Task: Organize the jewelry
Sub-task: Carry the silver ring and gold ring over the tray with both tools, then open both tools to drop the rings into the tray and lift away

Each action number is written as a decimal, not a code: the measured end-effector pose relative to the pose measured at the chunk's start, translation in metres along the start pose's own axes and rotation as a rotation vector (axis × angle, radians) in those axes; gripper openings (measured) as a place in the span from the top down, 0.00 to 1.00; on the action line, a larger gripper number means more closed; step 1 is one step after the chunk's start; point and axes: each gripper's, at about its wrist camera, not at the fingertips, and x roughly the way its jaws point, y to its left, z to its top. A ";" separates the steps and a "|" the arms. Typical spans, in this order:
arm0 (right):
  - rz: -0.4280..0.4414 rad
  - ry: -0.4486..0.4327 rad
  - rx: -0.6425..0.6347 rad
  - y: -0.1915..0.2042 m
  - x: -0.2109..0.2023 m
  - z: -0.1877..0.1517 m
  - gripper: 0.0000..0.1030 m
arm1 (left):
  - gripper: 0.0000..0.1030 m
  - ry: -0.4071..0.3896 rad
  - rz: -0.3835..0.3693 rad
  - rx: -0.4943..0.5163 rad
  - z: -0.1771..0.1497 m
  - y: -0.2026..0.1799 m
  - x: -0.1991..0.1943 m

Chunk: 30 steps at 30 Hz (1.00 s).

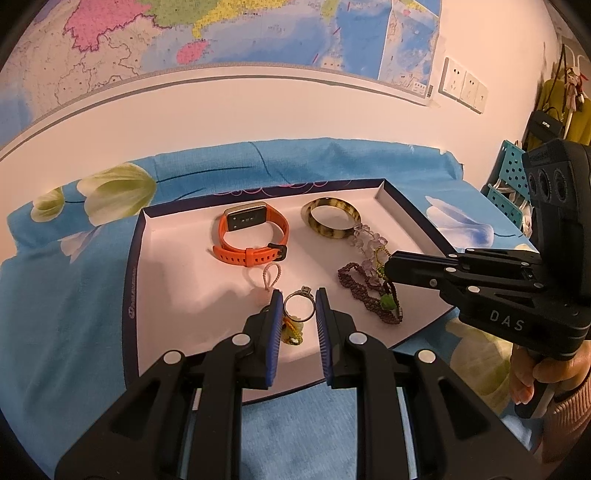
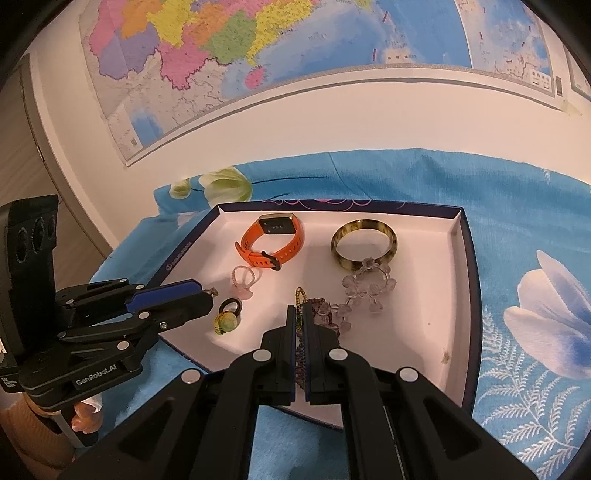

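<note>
A white tray with a dark rim lies on the blue floral cloth. In it are an orange watch, a tortoiseshell bangle, a clear bead bracelet, a purple braided bracelet, a pink loop charm and a yellow-green ring. My left gripper is shut on a silver ring with a small stone. My right gripper is shut on the purple braided bracelet and its gold-green cord.
The tray's right half is bare white. A wall map hangs behind. Wall sockets and a teal perforated rack are at the right. The cloth surrounds the tray.
</note>
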 end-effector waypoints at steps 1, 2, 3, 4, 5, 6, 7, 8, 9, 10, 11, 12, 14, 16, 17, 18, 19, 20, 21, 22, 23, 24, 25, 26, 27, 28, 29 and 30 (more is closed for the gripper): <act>-0.002 0.001 0.001 0.000 0.001 0.000 0.98 | 0.82 0.001 0.002 0.001 0.000 0.000 0.000; -0.003 0.003 0.003 -0.001 0.002 0.000 0.98 | 0.82 0.002 0.004 0.000 0.000 0.000 0.001; -0.002 0.004 0.003 -0.001 0.002 0.000 0.98 | 0.82 0.005 0.006 -0.002 0.000 0.001 0.002; -0.002 0.005 0.005 -0.002 0.003 0.000 0.98 | 0.82 0.007 0.007 -0.003 0.000 0.002 0.003; -0.004 0.005 0.006 -0.003 0.003 0.000 0.98 | 0.82 0.008 0.008 -0.004 0.000 0.002 0.004; -0.004 0.006 0.008 -0.003 0.004 0.000 0.98 | 0.82 0.012 0.010 -0.004 0.000 0.002 0.005; -0.004 0.008 0.009 -0.004 0.004 0.000 0.98 | 0.82 0.015 0.014 -0.004 0.001 0.003 0.006; -0.006 0.008 0.010 -0.004 0.005 0.000 0.98 | 0.82 0.018 0.017 -0.005 0.001 0.003 0.008; -0.006 0.010 0.010 -0.005 0.005 0.000 0.98 | 0.82 0.025 0.017 -0.006 0.000 0.003 0.010; -0.007 0.011 0.012 -0.005 0.006 0.000 0.98 | 0.82 0.028 0.019 -0.008 0.000 0.003 0.011; -0.010 0.011 0.013 -0.006 0.006 0.000 0.98 | 0.82 0.031 0.019 -0.008 0.000 0.004 0.012; -0.011 0.012 0.013 -0.006 0.007 0.000 0.98 | 0.82 0.037 0.019 -0.009 -0.001 0.004 0.014; -0.016 0.013 0.016 -0.007 0.008 0.000 0.98 | 0.82 0.045 0.022 -0.012 -0.002 0.005 0.017; -0.021 0.016 0.022 -0.008 0.010 0.000 0.98 | 0.81 0.049 0.028 -0.013 -0.003 0.005 0.019; -0.023 0.016 0.026 -0.010 0.010 0.000 0.98 | 0.81 0.050 0.029 -0.016 -0.003 0.006 0.019; -0.024 0.016 0.029 -0.010 0.011 0.000 0.96 | 0.81 0.050 0.028 -0.017 -0.003 0.006 0.019; -0.028 0.014 0.033 -0.011 0.011 0.000 0.94 | 0.77 0.049 0.030 -0.017 -0.004 0.006 0.019; -0.031 0.011 0.037 -0.012 0.010 0.000 0.93 | 0.72 0.048 0.034 -0.020 -0.004 0.006 0.019; -0.032 0.009 0.039 -0.013 0.010 0.000 0.92 | 0.70 0.045 0.035 -0.022 -0.004 0.007 0.018; -0.031 0.006 0.040 -0.013 0.009 -0.001 0.92 | 0.65 0.043 0.034 -0.024 -0.004 0.007 0.018; -0.032 0.004 0.041 -0.013 0.008 -0.001 0.92 | 0.62 0.040 0.033 -0.029 -0.004 0.008 0.017; -0.033 0.002 0.043 -0.013 0.007 -0.001 0.92 | 0.61 0.035 0.034 -0.034 -0.005 0.009 0.015; -0.033 -0.001 0.046 -0.014 0.006 -0.001 0.91 | 0.59 0.031 0.031 -0.037 -0.005 0.009 0.014; -0.034 -0.005 0.047 -0.014 0.004 -0.002 0.90 | 0.55 0.025 0.027 -0.041 -0.005 0.009 0.011; -0.036 -0.008 0.048 -0.014 0.003 -0.002 0.86 | 0.54 0.019 0.029 -0.042 -0.006 0.009 0.009; -0.042 -0.013 0.046 -0.014 0.001 -0.003 0.83 | 0.51 0.014 0.029 -0.042 -0.006 0.009 0.006; -0.047 -0.018 0.045 -0.013 -0.001 -0.004 0.77 | 0.45 0.008 0.029 -0.044 -0.007 0.009 0.004; -0.051 -0.023 0.044 -0.013 -0.003 -0.005 0.74 | 0.44 0.002 0.030 -0.046 -0.008 0.009 0.001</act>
